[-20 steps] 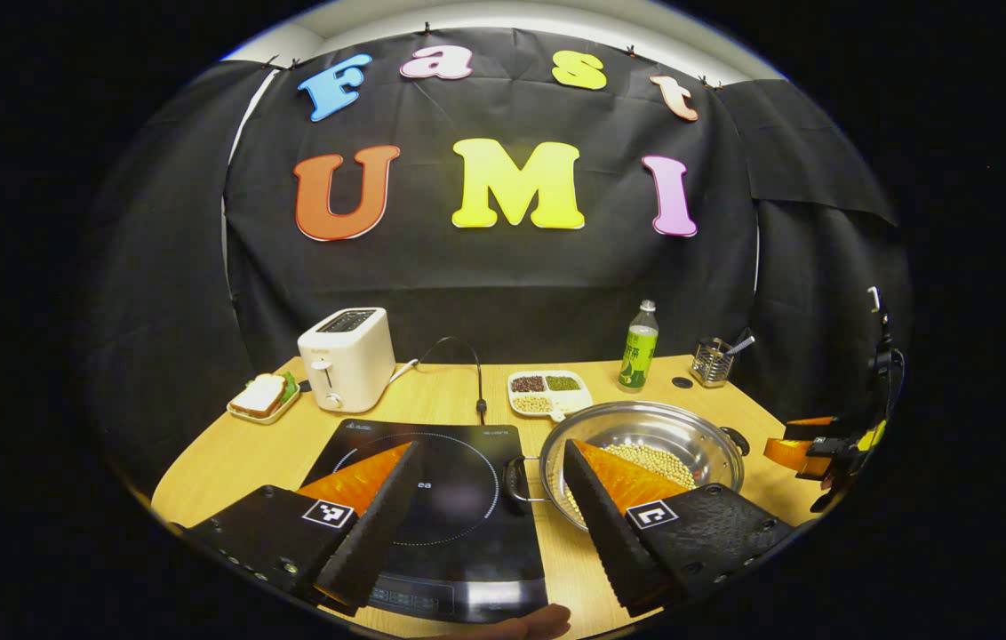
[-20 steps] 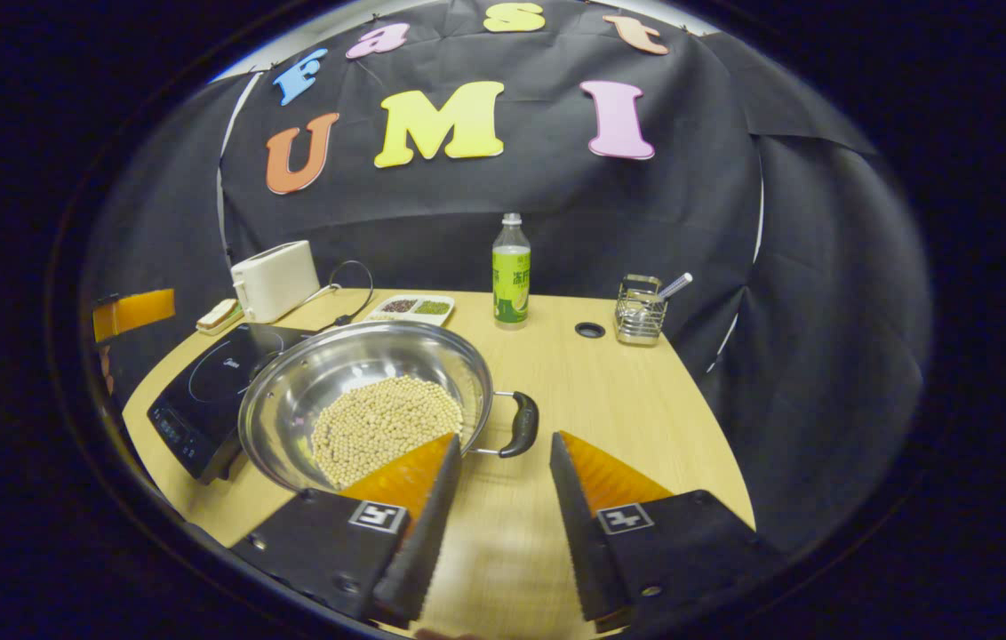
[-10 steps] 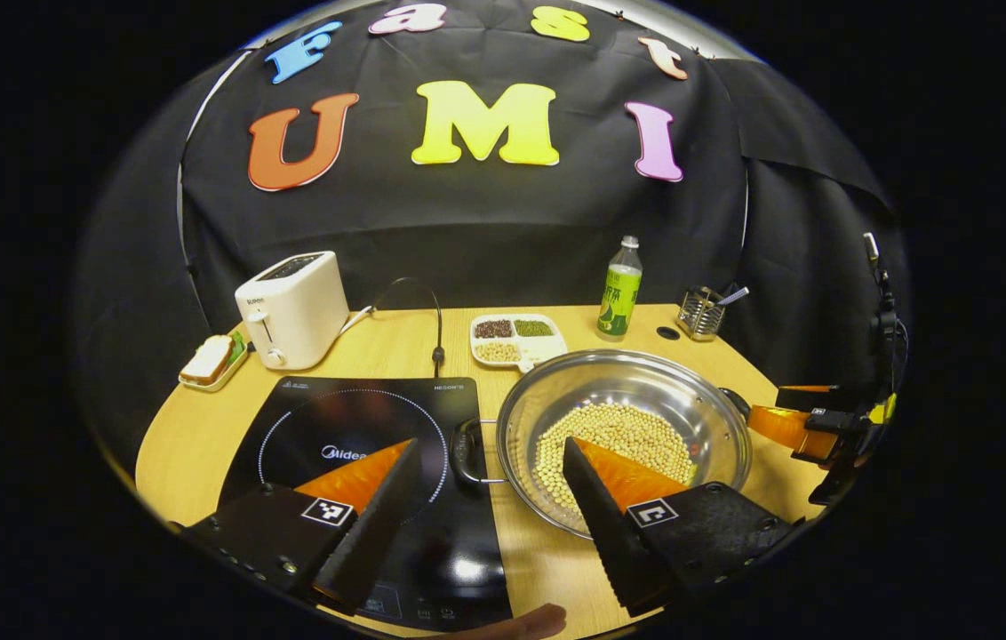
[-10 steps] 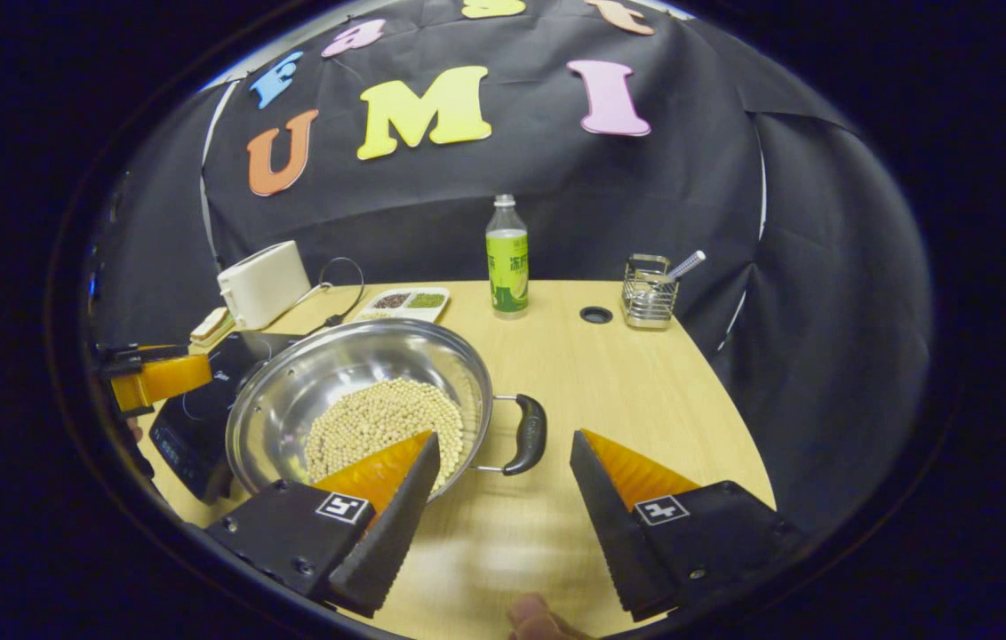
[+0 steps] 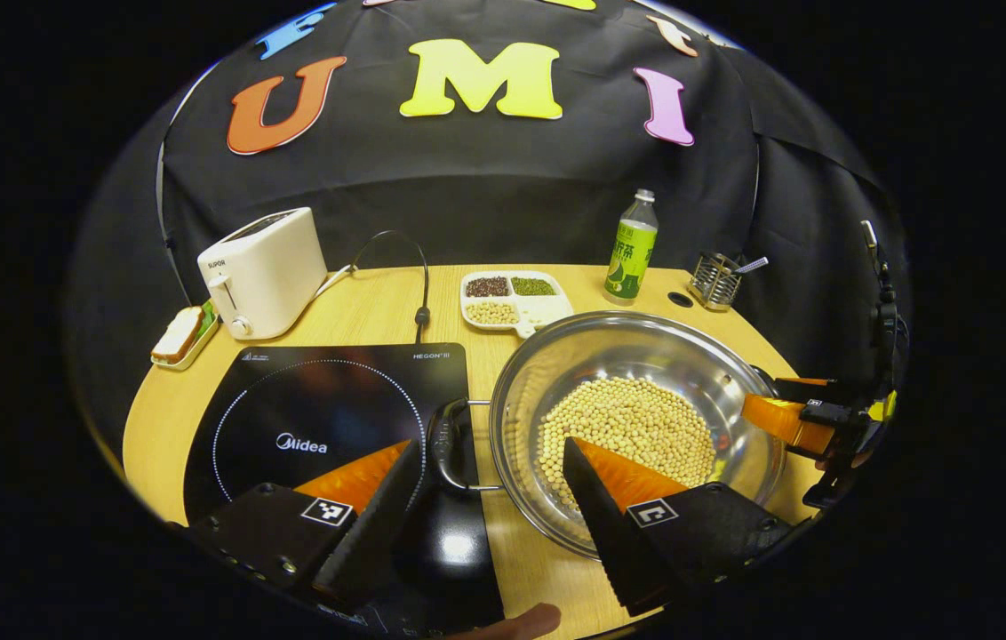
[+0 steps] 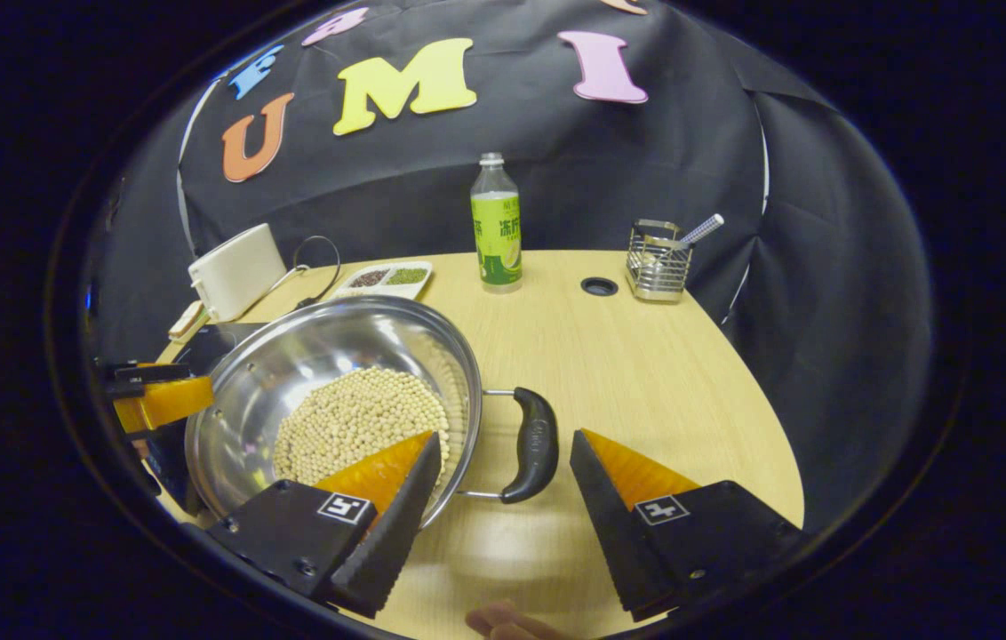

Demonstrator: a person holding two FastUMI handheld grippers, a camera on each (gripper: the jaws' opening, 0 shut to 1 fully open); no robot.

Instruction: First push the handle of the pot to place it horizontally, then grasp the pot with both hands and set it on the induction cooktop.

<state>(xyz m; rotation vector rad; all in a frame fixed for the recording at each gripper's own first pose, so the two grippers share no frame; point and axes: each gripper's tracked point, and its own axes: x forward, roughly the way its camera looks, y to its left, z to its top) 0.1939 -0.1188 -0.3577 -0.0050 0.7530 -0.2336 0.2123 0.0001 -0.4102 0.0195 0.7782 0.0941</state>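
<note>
While both pot handles lie level, I judge the two-handed grasp to be the step in hand. Item: steel pot (image 5: 636,427) of soybeans, on the table beside the induction cooktop (image 5: 325,418). Left gripper (image 5: 490,467): fingers spread, left handle (image 5: 445,444) between them, untouched. Right gripper (image 6: 503,462): fingers spread, right handle (image 6: 534,443) between, untouched. Next: advance, close on both handles, lift evenly.

Both views look down close across the table (image 5: 361,307) toward the wall, sharing the pot (image 5: 636,356) (image 6: 334,342) between them.
</note>
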